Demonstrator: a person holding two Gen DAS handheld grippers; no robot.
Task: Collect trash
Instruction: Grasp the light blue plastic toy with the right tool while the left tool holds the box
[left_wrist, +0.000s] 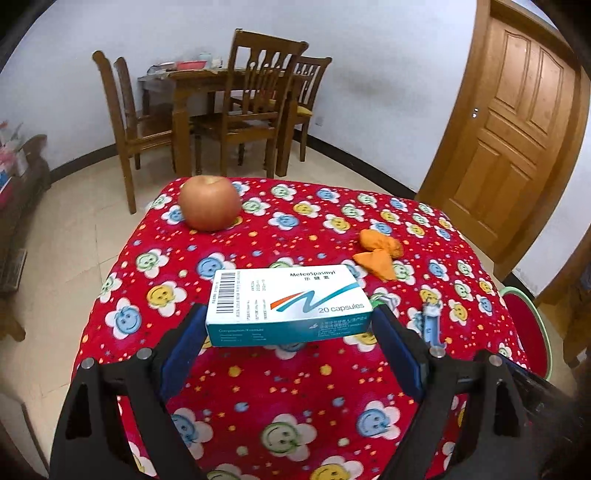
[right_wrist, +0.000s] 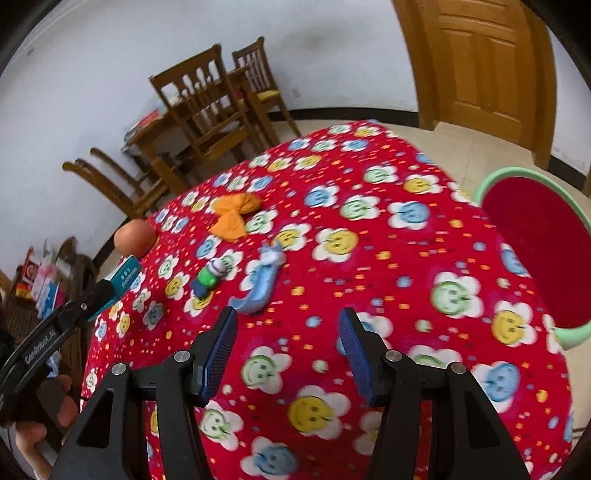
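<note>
1. Gripping the medicine box (left_wrist: 288, 306) by its ends, the left gripper (left_wrist: 289, 325) lifts it above the red cloth (left_wrist: 295, 387).
2. Right gripper (right_wrist: 288, 325) gapes, holding nothing (orange wrapper (right_wrist: 232, 216) at eleven o'clock).

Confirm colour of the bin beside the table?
Red inside, light green rim: bin, clearest in the right wrist view.

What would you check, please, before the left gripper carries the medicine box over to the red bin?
1. Left gripper shut on medicine box: ok.
2. Box lifted off the tablecloth: ok, seen raised in the right wrist view.
3. Red bin open at the table's right edge: ok.
4. Right gripper open, holding nothing: ok.
5. Orange wrapper and small bottle lie along the path: cannot tell clearance.
</note>
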